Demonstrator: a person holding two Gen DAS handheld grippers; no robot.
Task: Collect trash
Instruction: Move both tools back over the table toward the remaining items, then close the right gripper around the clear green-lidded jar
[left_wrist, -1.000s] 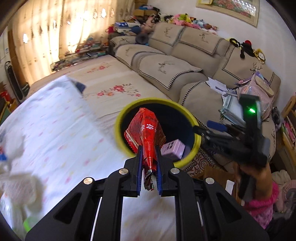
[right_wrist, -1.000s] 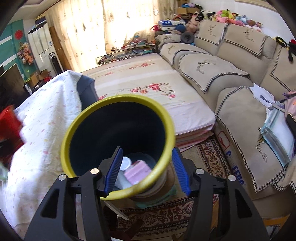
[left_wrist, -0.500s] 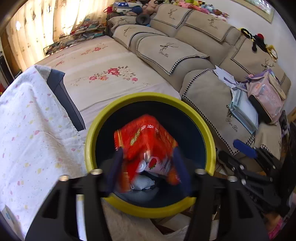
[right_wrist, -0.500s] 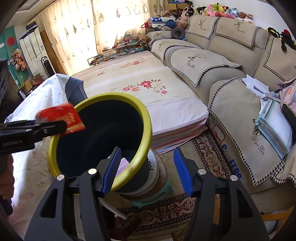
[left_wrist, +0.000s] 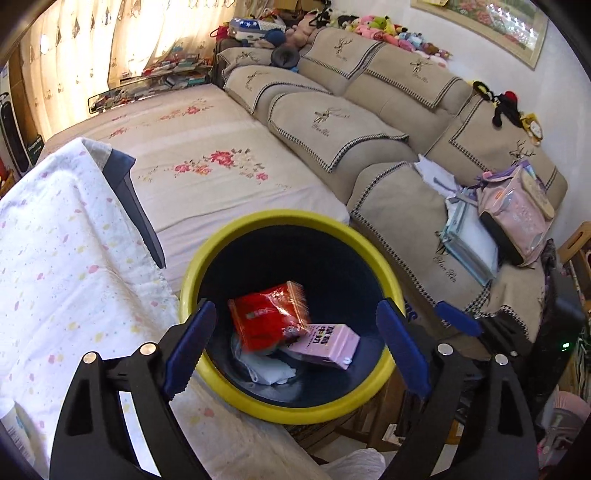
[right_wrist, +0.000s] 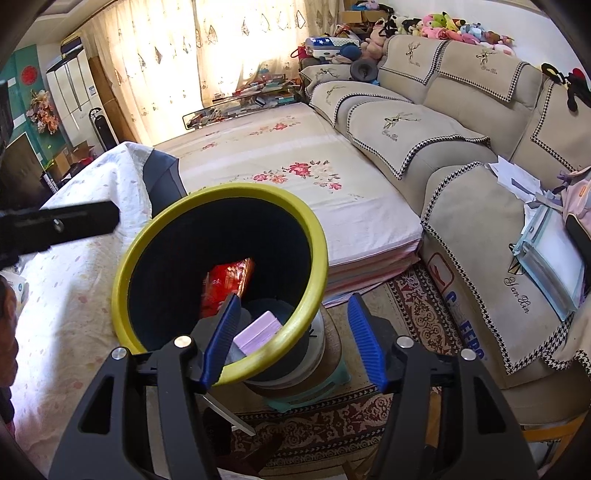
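Our left gripper (left_wrist: 295, 350), fingers just spread apart, holds nothing; red wrapper (left_wrist: 269, 321) in bin (left_wrist: 295, 415). Right gripper (right_wrist: 293, 338) fingers straddle the bin rim, grip unclear.

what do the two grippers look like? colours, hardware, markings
Both alike: left gripper and right gripper have matte black angular fingers with triangular cutouts, silver round bolts at the joints and blue ribbed pads. No cables or markings show on either.
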